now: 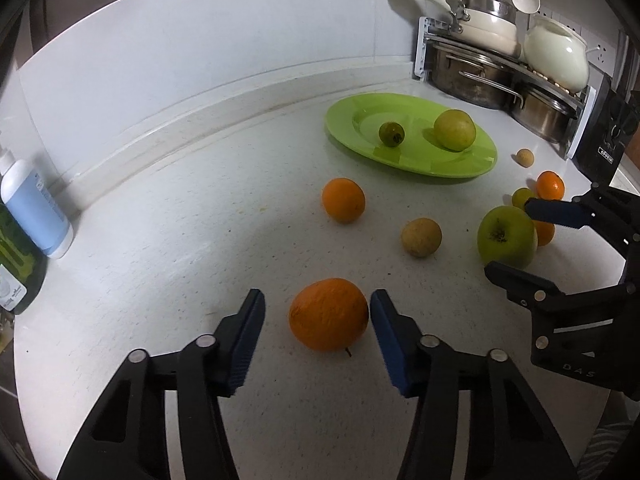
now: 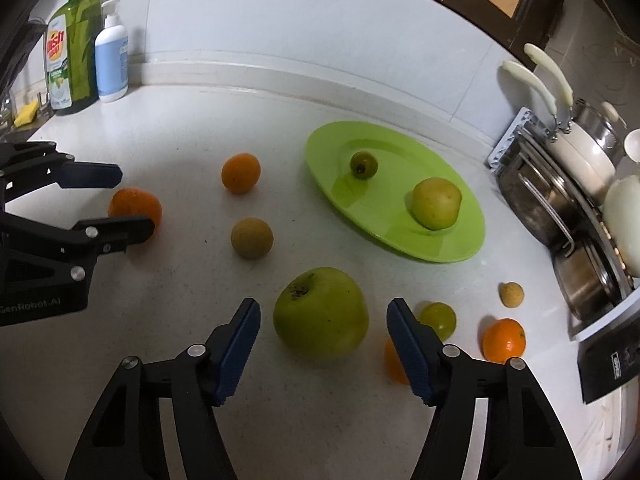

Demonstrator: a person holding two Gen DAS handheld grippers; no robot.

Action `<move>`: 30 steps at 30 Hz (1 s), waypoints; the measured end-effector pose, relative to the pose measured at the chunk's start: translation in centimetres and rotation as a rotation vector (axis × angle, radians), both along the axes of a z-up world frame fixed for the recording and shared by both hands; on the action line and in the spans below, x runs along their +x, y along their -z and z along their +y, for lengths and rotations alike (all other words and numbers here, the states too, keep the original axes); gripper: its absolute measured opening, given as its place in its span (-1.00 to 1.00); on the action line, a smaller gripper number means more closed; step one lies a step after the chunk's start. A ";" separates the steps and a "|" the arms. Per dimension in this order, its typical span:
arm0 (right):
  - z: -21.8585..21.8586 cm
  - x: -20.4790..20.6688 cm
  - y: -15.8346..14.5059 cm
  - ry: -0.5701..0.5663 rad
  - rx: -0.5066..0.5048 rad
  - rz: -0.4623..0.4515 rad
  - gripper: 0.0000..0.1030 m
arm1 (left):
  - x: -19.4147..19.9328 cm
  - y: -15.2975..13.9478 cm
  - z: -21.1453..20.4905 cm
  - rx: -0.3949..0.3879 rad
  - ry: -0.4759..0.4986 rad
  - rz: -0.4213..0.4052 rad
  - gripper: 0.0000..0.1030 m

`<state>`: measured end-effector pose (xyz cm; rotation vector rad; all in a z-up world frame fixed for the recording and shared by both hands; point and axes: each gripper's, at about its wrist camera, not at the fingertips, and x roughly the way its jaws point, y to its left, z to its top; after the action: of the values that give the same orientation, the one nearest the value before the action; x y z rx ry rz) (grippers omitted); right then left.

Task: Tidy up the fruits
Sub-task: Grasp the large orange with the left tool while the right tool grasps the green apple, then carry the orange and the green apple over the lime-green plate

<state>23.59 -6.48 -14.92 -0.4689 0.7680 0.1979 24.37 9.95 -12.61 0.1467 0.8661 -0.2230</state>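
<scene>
Nearest, the left gripper [image 1: 318, 318] stands spread around a large orange [image 1: 328, 314], its right pad just beside the peel, the left pad apart. The right gripper [image 2: 323, 322] gapes wide around a big green apple [image 2: 321, 312], touching neither side. Beyond the apple, the green plate [image 2: 460, 244] holds a yellow-green apple [image 2: 436, 203] and a small dark-green fruit [image 2: 363, 164]. Far beyond the plate, a green bottle [image 2: 72, 52] reads "dish".

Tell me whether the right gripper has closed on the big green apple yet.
Not yet. The right gripper is open: its jaws stand on either side of the green apple, with bare counter showing in the gap on each side.
</scene>
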 end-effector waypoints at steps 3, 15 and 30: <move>0.0 0.4 0.3 -0.007 0.004 0.021 0.08 | 0.1 0.1 -0.1 -0.006 0.002 0.007 -0.16; -0.2 0.5 0.1 -0.001 0.026 0.024 0.00 | -0.2 0.0 -0.2 -0.009 -0.006 -0.001 -0.21; -1.2 -1.1 -3.4 0.006 0.143 -0.014 -0.01 | -2.0 -3.6 -0.3 -0.074 0.002 -0.066 -0.21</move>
<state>22.49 -7.72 -11.54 -0.3328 0.7359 0.2420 22.34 9.68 -9.00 0.0851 0.7909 -0.2505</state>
